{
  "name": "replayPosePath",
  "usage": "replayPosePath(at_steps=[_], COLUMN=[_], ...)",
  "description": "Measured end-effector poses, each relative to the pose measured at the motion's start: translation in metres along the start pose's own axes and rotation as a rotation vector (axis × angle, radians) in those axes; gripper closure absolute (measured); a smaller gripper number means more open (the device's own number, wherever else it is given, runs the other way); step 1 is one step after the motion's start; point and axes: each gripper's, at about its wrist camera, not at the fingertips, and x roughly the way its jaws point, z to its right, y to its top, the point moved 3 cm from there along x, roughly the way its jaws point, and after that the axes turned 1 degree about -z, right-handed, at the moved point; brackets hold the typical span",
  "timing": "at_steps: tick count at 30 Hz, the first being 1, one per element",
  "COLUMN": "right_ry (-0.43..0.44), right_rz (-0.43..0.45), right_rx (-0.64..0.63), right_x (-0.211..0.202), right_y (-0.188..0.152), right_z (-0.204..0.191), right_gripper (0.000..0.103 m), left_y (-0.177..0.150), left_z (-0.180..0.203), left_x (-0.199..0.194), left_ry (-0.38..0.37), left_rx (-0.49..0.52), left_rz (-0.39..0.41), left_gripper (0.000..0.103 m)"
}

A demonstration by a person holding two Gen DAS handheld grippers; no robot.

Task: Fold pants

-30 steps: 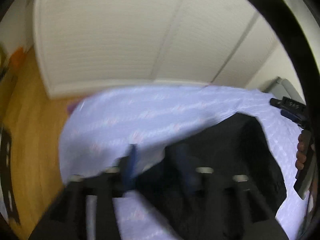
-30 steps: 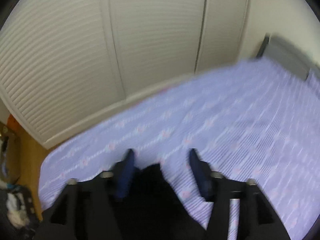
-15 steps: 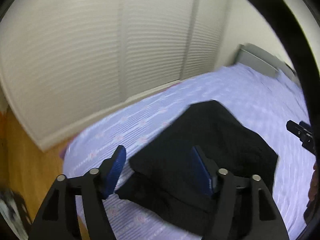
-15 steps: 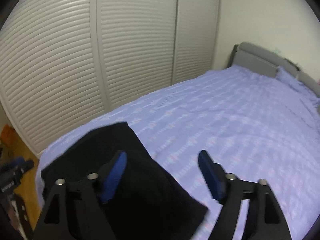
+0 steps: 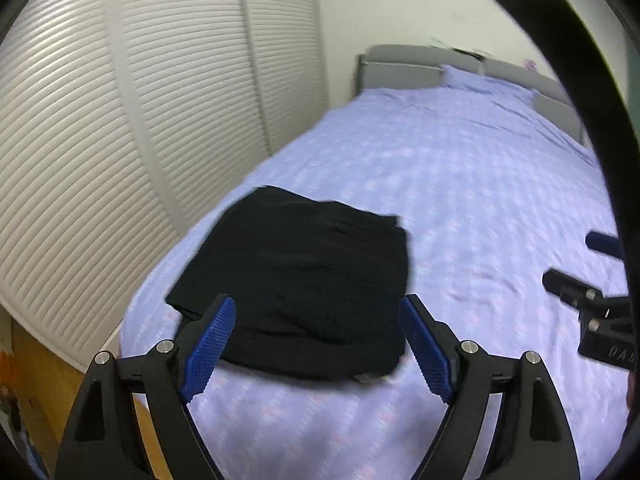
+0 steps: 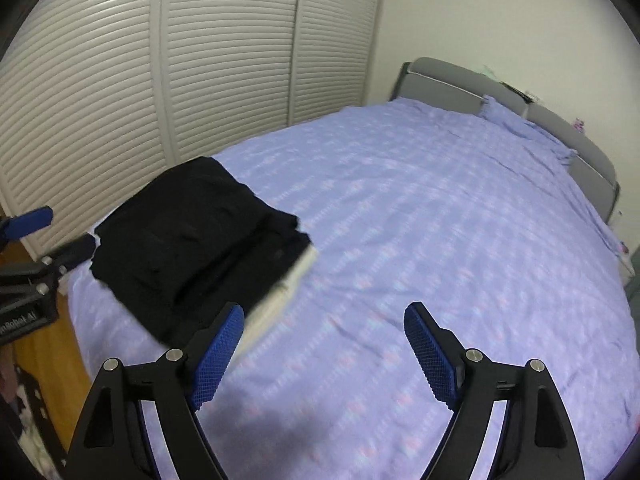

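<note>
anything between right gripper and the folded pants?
Only bare lilac bedspread, per the right wrist view: the open right hand-held gripper holds nothing, with the folded black pants just beyond its left finger.

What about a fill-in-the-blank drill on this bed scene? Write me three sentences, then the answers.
1. The folded pants are ____ in colour.
2. The pants lie on a bed with a ____ cover.
3. Both the left tongs and the right tongs are ____, with nothing gripped between their blue pads.

Answers: black; lilac; open
</note>
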Motion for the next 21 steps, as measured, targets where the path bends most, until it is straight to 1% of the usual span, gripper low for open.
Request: replayPosePath(at_steps=[1,4,7,8,9,13,15,16,18,21], right_ry=[-0.006,-0.029,-0.053,-0.062,-0.068,-0.094,-0.088,-0.081,-0.073,-0.072], right_rz=[0.004,0.022,0.019,0.019,0.017,0.009,0.002,0.002,0.002,0.014], right_rx=[0.006,0.035,0.057,0.068,0.076,0.109,0.13,0.141,0.163,0.162], right_x=[-0.012,-0.042,-0.072,-0.083,-0.094,-0.133,-0.149,-0.158,-0.18,-0.209], right_y=[-0.003,-0.021,-0.043,-0.051,-0.059,-0.087,-0.096,-0.1,-0.109,-0.12], right_z=[0.007,0.035,0.063,0.072,0.081,0.113,0.124,0.128,0.136,0.142], right_gripper=[0.02,0.02,0.02,0.02,0.02,0.02,0.02,0.02,0.02,0.02], left_y=[-0.004,-0.014,-0.022,-0.023,-0.026,-0.037,-0.042,-0.047,-0.05,-0.054], left_z=[0.003,0.032,0.055,0.069,0.078,0.101,0.111,0.121,0.129,0.142], left_x=[-0.006,-0.039,-0.064,-0.064,-0.073,-0.092,-0.103,-0.115,-0.129,-0.155], left_ry=[-0.006,-0.021,-0.05,-0.057,-0.065,-0.074,-0.081,-0.091,-0.107,-0.11], left_rx=[0.01,0.029,0.027,0.028,0.032,0.039,0.034,0.025,0.014,0.028], left_rz=[-0.003,0.0,-0.005,-0.009,-0.013,-0.022,-0.04,-0.05,-0.061,-0.063], left_gripper=[0.019,0.017,0.016,0.016,0.016,0.015,0.015,0.015,0.015,0.015])
